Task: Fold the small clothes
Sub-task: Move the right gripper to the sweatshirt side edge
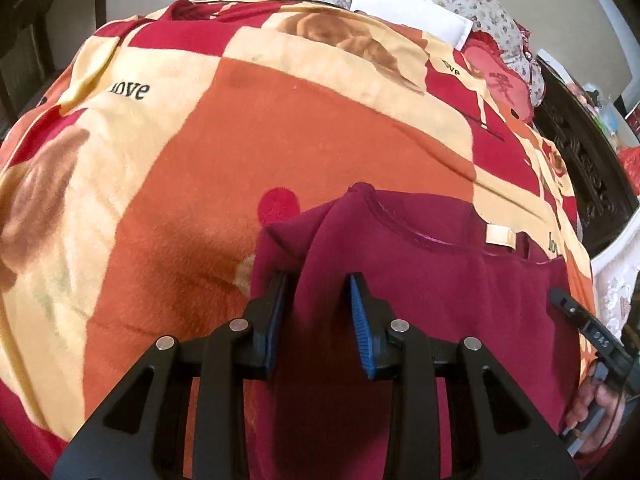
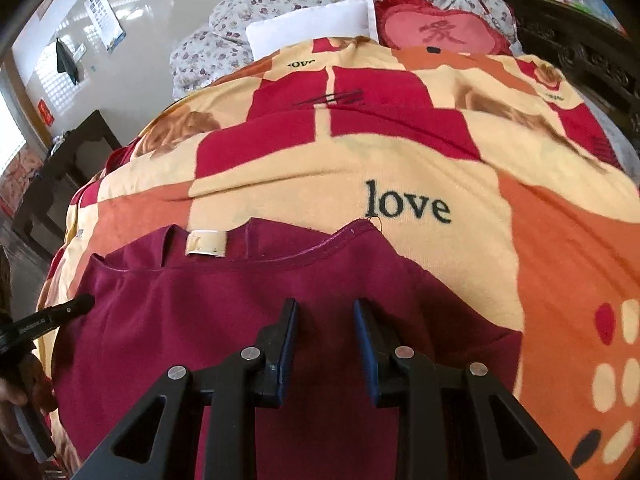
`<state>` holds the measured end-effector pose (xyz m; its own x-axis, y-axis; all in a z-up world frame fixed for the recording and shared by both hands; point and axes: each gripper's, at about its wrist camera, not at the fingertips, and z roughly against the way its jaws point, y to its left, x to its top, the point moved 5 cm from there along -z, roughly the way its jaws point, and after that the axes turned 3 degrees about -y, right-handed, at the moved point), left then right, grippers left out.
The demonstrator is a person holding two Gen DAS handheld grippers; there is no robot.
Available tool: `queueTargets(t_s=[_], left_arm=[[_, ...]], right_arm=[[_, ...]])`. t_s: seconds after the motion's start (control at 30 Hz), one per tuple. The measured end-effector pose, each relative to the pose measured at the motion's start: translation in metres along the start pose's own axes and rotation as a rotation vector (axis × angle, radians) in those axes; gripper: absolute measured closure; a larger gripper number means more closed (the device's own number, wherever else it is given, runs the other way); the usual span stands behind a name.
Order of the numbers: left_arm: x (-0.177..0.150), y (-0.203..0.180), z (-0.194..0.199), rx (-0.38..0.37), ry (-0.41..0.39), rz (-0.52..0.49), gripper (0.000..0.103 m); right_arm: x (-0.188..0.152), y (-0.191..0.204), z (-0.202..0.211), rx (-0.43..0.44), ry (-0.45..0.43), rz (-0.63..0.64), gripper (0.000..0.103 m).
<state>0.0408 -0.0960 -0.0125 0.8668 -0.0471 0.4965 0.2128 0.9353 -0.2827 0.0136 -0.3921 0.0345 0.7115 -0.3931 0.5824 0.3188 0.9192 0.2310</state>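
The maroon knit shirt (image 1: 420,280) lay on the red, orange and cream "love" blanket (image 1: 280,128). A raised fold of it stood between my left gripper's (image 1: 318,300) parted jaws, grip uncertain. My right gripper (image 2: 326,322) hovered, jaws apart, holding nothing, above its body.

The left tool (image 1: 320,316) hangs over a maroon shirt (image 1: 460,300) lying on a bed's patterned blanket (image 1: 200,160). Its two blue-padded fingers (image 1: 360,320) stand apart, with a raised fold of the shirt's left edge running between them. A cream label (image 1: 500,236) sits inside the neckline. The right tool (image 1: 588,328) shows at the shirt's right edge. A white pillow (image 1: 400,4) lies beyond.
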Motion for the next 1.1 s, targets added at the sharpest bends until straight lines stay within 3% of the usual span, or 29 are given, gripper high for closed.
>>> queueTargets(t_s=[0.17, 0.3, 0.37, 0.43, 0.47, 0.57, 0.77, 0.93, 1.1], left_arm=[[-0.006, 0.000, 0.019, 0.005, -0.012, -0.010, 0.072], [-0.015, 0.000, 0.033, 0.000, -0.014, -0.021, 0.072], [-0.020, 0.001, 0.038, 0.004, -0.015, -0.025, 0.072], [-0.026, 0.002, 0.043, 0.005, -0.016, -0.031, 0.072], [-0.029, 0.003, 0.045, 0.003, -0.014, -0.029, 0.072], [-0.040, 0.008, 0.051, -0.021, -0.001, -0.006, 0.072], [-0.066, 0.022, 0.063, -0.065, 0.009, 0.072, 0.063], [-0.084, 0.031, 0.066, -0.102, 0.017, 0.132, 0.053], [-0.094, 0.037, 0.067, -0.140, 0.040, 0.159, 0.053]], right_arm=[[-0.001, 0.008, 0.039, 0.020, -0.058, -0.002, 0.076], [-0.012, -0.002, 0.050, -0.045, -0.066, -0.003, 0.076], [-0.022, -0.014, 0.044, -0.096, -0.037, -0.017, 0.076], [-0.036, -0.029, 0.026, -0.140, 0.055, -0.035, 0.075], [-0.040, -0.034, 0.020, -0.121, 0.081, -0.052, 0.075], [-0.033, -0.030, 0.033, -0.125, 0.050, -0.066, 0.075], [-0.011, 0.050, 0.048, 0.041, -0.008, 0.061, 0.073], [-0.004, 0.144, 0.017, 0.221, 0.035, 0.160, 0.073], [0.003, 0.225, -0.024, 0.277, 0.060, 0.277, 0.073]])
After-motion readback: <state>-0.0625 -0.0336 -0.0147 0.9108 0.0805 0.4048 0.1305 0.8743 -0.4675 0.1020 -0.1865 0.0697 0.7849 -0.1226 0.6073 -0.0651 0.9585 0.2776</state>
